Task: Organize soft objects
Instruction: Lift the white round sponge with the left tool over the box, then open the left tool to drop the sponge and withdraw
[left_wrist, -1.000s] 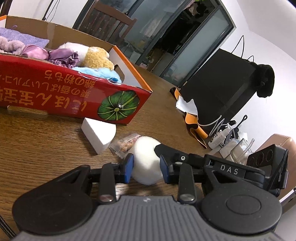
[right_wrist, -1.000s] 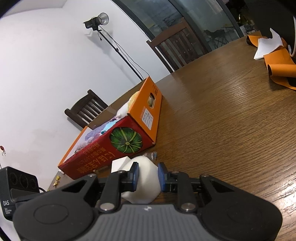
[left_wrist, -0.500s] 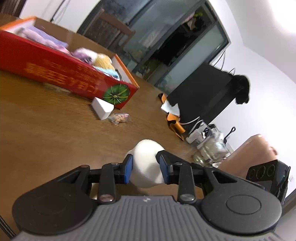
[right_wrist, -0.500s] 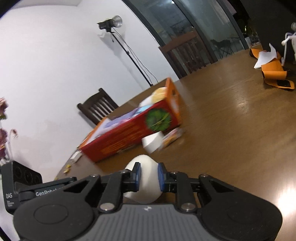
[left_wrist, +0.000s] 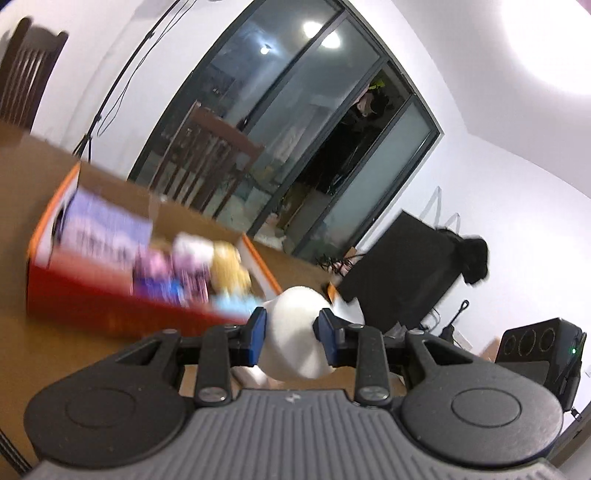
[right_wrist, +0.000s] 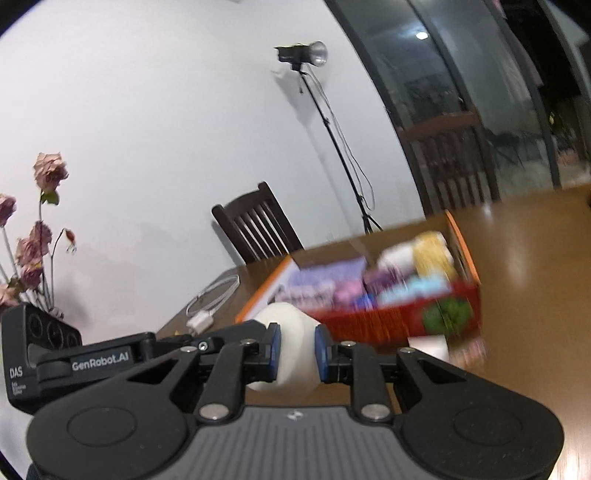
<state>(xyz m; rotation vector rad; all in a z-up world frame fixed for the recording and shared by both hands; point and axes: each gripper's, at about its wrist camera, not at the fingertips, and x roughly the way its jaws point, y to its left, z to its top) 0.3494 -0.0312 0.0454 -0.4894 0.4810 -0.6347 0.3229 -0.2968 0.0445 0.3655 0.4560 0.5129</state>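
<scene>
My left jaws (left_wrist: 290, 332) are clamped on one side of the white soft ball (left_wrist: 295, 332) and my right jaws (right_wrist: 297, 350) pinch the same ball (right_wrist: 291, 343) from the other side, so it hangs between both, clear of the desk (right_wrist: 524, 236). From the left jaws the red box (left_wrist: 110, 306) of soft things lies at about 10 o'clock, its long side running left to right; from the right jaws the box (right_wrist: 388, 325) sits at about 1 o'clock, just beyond the ball. Box looks equally near both hands; drop-in is likely next.
</scene>
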